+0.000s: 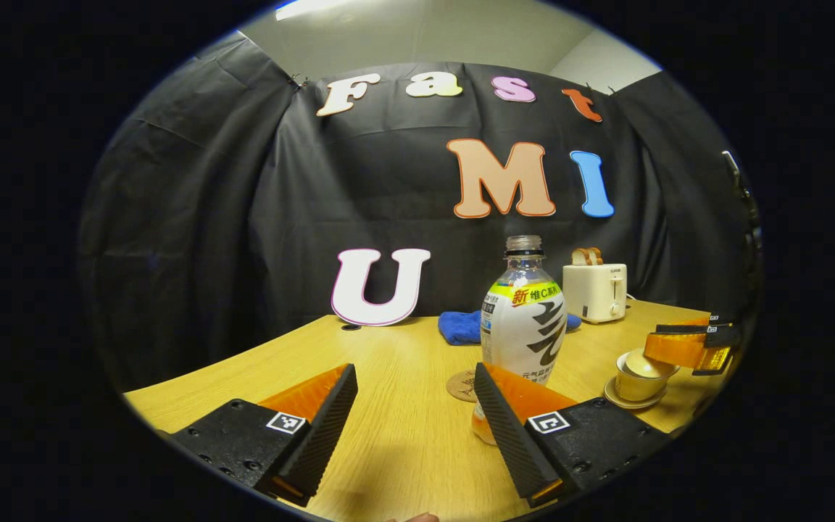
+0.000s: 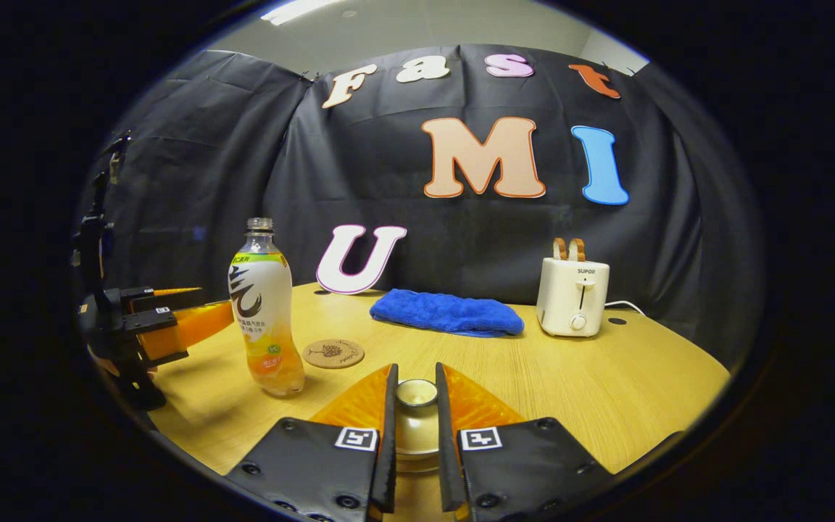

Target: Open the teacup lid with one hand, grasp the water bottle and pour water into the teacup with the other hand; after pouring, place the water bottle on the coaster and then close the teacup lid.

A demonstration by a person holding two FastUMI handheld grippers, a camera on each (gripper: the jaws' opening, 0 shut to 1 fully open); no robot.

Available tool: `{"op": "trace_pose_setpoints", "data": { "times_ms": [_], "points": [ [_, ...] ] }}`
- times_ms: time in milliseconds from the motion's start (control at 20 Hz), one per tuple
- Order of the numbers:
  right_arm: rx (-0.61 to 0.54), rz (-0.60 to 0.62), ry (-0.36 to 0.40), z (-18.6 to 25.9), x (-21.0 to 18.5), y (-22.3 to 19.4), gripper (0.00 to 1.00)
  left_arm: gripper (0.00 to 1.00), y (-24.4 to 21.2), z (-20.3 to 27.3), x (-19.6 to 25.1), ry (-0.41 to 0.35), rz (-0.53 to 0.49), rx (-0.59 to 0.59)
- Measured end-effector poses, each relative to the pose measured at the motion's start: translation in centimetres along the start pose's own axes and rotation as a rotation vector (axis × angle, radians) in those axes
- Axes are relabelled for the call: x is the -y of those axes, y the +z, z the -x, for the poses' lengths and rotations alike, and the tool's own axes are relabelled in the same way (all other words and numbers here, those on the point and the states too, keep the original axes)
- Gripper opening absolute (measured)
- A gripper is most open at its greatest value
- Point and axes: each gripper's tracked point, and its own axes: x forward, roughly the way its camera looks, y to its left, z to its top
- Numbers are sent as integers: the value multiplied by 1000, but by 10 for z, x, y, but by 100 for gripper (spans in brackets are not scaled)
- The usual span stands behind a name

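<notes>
Right claw [image 2: 414, 395] grips lid [image 2: 416, 392] | left claw [image 1: 414, 395] wide (bottle [image 1: 523, 319] seemingly apart)

A white toaster [image 2: 572, 298] with two bread slices [image 2: 569, 249] in it stands on the wooden counter [image 2: 642, 391], and a folded blue towel [image 2: 446, 313] lies near it.

left hand-held gripper [image 1: 414, 417], black screw-studded finger mounts, square fiducial tags, ribbed inner faces, right hand-held gripper [image 2: 415, 428] same build
</notes>
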Motion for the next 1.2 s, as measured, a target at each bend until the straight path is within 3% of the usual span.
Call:
{"op": "trace_pose_setpoints", "data": {
  "times_ms": [250, 800, 1200],
  "points": [
    [38, -38, -38, 10, 26, 10, 26, 95, -2, 2, 8, -40, 2, -5],
    [60, -74, -92, 31, 73, 7, 27, 95, -3, 23, 63, -227, -16, -18],
    [66, -158, -99, 35, 86, 10, 27, 95, -11, 2, 85, -244, 3, -78]
  ]
}}
